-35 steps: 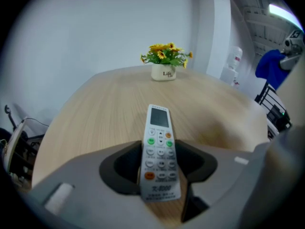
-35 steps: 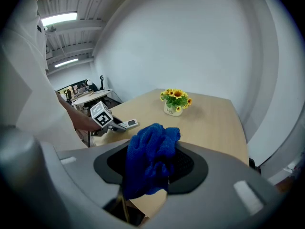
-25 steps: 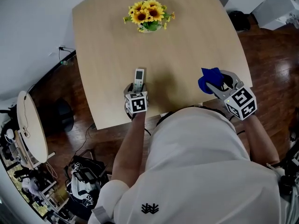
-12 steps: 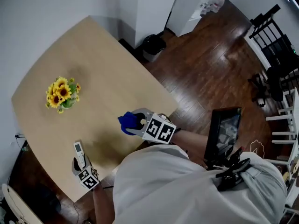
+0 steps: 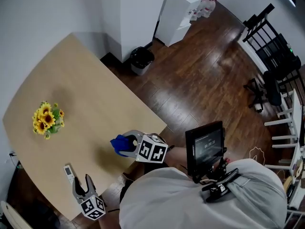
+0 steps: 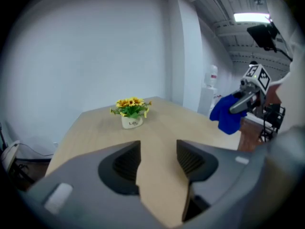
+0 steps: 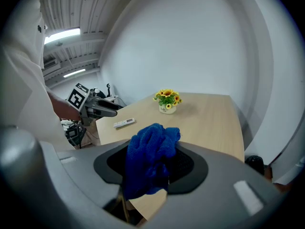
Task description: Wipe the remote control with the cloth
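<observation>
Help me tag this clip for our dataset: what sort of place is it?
Probably an office or studio room: a pale wooden table with potted sunflowers, a dark wood floor, a black chair, and a strip light on an exposed ceiling.

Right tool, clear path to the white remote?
Probably yes: only bare tabletop separates the right tool, shut on the blue cloth, from the white remote control; the open left tool sits beside it.

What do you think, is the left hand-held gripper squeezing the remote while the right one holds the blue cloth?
No. The left gripper view shows the left hand-held gripper open and empty; the remote lies on the table. The right hand-held gripper does hold the blue cloth.
</observation>
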{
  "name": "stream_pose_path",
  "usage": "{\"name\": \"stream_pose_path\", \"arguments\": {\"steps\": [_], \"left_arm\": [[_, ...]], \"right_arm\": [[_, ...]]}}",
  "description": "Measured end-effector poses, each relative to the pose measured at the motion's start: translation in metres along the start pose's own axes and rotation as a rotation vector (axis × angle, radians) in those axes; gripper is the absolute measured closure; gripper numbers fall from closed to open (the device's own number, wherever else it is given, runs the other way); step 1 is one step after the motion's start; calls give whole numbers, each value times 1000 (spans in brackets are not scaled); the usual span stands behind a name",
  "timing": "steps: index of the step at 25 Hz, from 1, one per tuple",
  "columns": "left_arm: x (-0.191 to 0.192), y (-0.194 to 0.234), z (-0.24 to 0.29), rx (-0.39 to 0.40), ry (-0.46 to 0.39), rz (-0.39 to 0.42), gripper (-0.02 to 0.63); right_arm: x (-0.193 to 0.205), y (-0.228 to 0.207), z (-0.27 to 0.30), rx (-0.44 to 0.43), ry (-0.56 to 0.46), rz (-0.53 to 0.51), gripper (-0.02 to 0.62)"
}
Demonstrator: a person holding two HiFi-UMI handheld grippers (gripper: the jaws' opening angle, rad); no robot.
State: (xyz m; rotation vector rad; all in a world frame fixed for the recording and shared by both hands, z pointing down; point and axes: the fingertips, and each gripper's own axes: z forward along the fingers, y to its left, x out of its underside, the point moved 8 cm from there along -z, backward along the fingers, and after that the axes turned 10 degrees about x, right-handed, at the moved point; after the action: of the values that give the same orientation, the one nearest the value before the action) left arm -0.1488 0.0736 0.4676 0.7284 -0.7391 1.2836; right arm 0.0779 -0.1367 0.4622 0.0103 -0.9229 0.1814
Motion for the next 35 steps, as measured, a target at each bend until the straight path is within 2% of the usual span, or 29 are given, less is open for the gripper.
{"name": "stream_pose_path", "arguments": {"steps": [6, 12, 18, 21, 25, 30, 35], "left_arm": [[-10, -23, -19, 59, -50, 37, 351], [-18, -30, -73, 116, -138, 66, 351], [26, -9, -153, 214, -245, 129, 351], [52, -6, -192, 260, -249, 91, 351], [86, -7, -236, 316, -229, 85, 351], [100, -9, -273, 301, -253, 58, 353], [101, -29, -294, 302, -277, 74, 353]], "right_arm": [[15, 7, -2, 10, 11, 9, 403], [2, 56, -30, 81, -39, -29, 403], [3, 156, -54, 182, -71, -36, 403], [10, 213, -68, 204, -80, 8, 403], [16, 274, -96, 218, -66, 5, 403], [18, 307, -115, 235, -77, -35, 403], [17, 318, -138, 234, -126, -64, 403]]}}
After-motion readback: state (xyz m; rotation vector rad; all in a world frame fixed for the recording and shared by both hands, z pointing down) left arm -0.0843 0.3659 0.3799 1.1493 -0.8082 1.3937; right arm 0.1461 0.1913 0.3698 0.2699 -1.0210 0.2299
